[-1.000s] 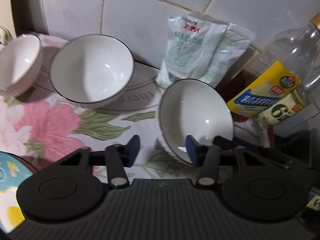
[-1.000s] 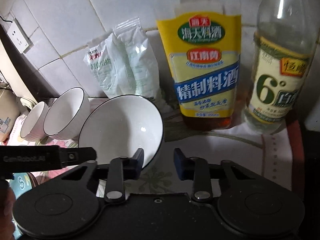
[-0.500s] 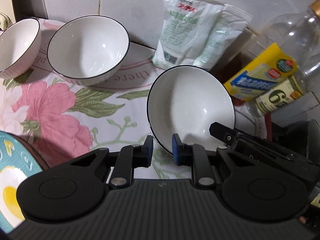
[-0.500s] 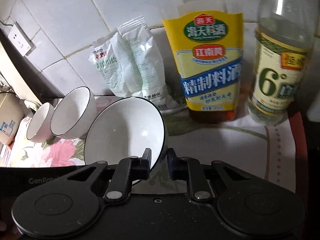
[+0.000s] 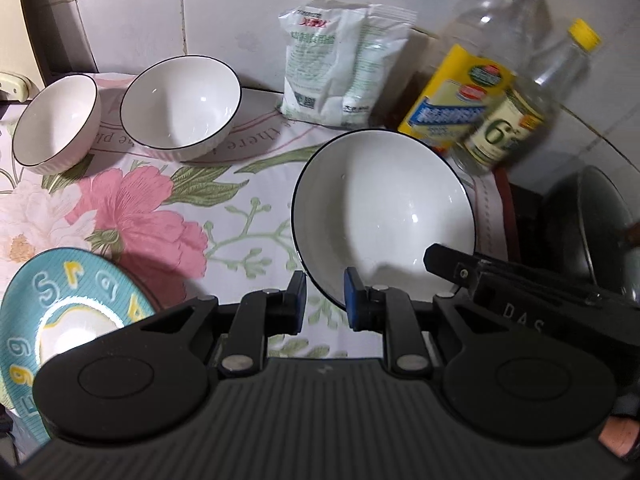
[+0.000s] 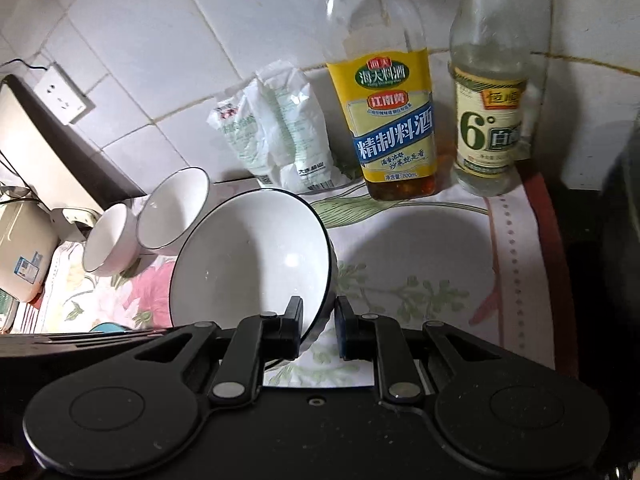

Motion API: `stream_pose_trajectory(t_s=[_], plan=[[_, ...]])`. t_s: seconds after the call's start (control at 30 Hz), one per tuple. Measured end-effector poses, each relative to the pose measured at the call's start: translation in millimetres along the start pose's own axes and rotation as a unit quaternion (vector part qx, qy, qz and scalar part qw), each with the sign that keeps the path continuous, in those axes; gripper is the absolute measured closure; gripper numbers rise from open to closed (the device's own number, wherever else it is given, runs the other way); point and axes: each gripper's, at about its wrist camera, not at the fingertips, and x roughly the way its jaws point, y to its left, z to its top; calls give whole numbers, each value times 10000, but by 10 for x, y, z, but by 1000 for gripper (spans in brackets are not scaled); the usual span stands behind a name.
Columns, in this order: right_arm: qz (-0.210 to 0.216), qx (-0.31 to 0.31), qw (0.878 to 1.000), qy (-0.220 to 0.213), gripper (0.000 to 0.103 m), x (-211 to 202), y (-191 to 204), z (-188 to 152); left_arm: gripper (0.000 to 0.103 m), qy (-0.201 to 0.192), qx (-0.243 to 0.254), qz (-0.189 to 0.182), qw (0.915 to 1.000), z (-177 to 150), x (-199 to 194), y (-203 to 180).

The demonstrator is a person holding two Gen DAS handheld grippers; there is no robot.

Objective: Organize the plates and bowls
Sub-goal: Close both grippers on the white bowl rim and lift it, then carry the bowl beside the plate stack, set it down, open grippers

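A large white bowl [image 5: 384,208] with a dark rim hangs tilted above the flowered cloth. My left gripper [image 5: 325,298] is shut on its near left rim, and my right gripper [image 6: 318,320] is shut on its near right rim; the same large bowl [image 6: 248,256] fills the middle of the right wrist view. Two smaller white bowls [image 5: 180,106] [image 5: 56,120] rest on the cloth at the back left, seen again as two small bowls [image 6: 174,212] [image 6: 108,244] from the right. A teal plate [image 5: 60,320] with letters lies at the near left.
White packets [image 5: 340,68] lean on the tiled wall. A yellow-labelled bottle [image 6: 394,120] and a vinegar bottle [image 6: 488,120] stand at the back right. A dark pan [image 5: 592,224] sits at the right edge. A wall socket [image 6: 60,94] and a cream appliance [image 6: 20,256] are at the left.
Both grippers closed on the large bowl's rim, then lifted it off the cloth and toward me. The view pulled back, and the teal plate shows more.
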Motion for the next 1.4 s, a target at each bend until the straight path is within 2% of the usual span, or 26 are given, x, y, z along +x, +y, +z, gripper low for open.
stream_pose_trajectory(t_s=[0.23, 0.37, 0.57, 0.93, 1.17, 1.4], plan=[[-143, 89, 9998, -52, 83, -360, 208, -259, 85, -67, 256, -94, 9996, -311, -367, 14], [-328, 13, 9994, -46, 83, -487, 342, -505, 85, 11, 397, -90, 9992, -465, -483, 42], [-261, 335, 9991, -22, 82, -572, 320, -840, 85, 209, 540, -181, 9982, -657, -564, 133], [-154, 621, 9978, 151, 82, -404, 294, -1196, 85, 437, 635, -48, 9970, -932, -385, 281], [-103, 708, 9972, 232, 82, -235, 261, -1333, 85, 635, 495, -5, 9967, -1022, -189, 396], [-78, 751, 9968, 257, 82, -137, 255, -1407, 85, 734, 324, -120, 9967, -1074, -80, 521]])
